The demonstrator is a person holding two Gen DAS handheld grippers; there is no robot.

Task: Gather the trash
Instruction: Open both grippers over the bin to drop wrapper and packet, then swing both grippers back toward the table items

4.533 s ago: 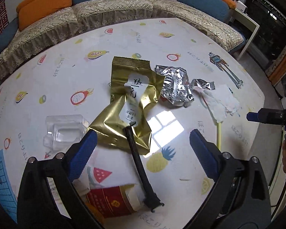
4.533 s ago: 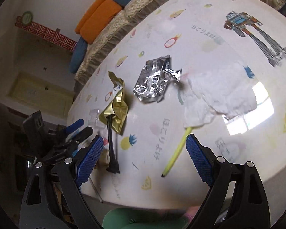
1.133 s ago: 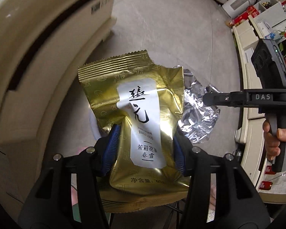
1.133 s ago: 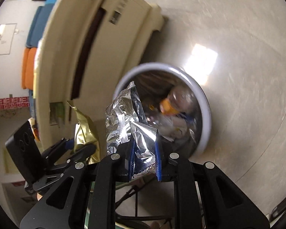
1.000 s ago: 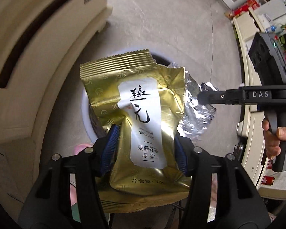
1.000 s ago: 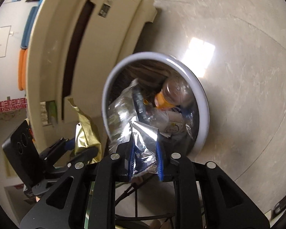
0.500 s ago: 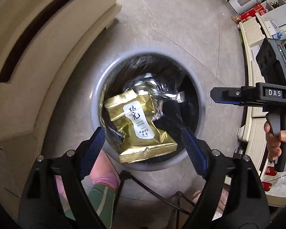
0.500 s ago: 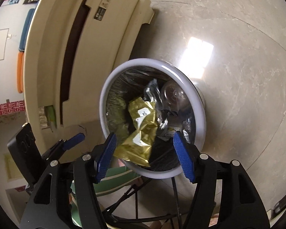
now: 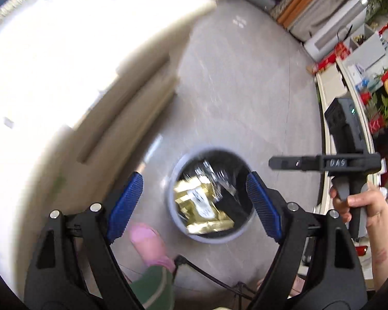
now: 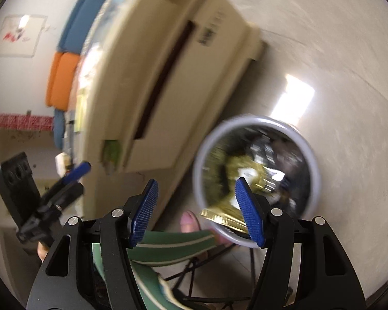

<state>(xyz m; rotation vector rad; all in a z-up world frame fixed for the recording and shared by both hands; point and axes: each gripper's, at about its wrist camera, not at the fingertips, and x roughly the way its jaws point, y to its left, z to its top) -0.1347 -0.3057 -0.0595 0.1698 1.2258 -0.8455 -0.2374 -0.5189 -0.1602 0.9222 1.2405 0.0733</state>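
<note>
Both tongs above bin (image 9: 178,222), nothing between blue pads. Left gripper (image 9: 195,205) wide, right gripper (image 10: 196,213) wide. Gold packet (image 9: 203,210) and foil wrapper (image 9: 214,174) lie inside bin, below and ahead of left fingers. Frames blurred.

- Left gripper (image 9: 194,201): angled steeply downward, blue fingers (image 9: 125,204) spread wide, nothing between them.
- Right gripper (image 10: 196,213): angled downward, fingers apart, empty; gripped by a hand (image 9: 362,204).

Open floor (image 9: 232,82) beside table (image 9: 51,77)
</note>
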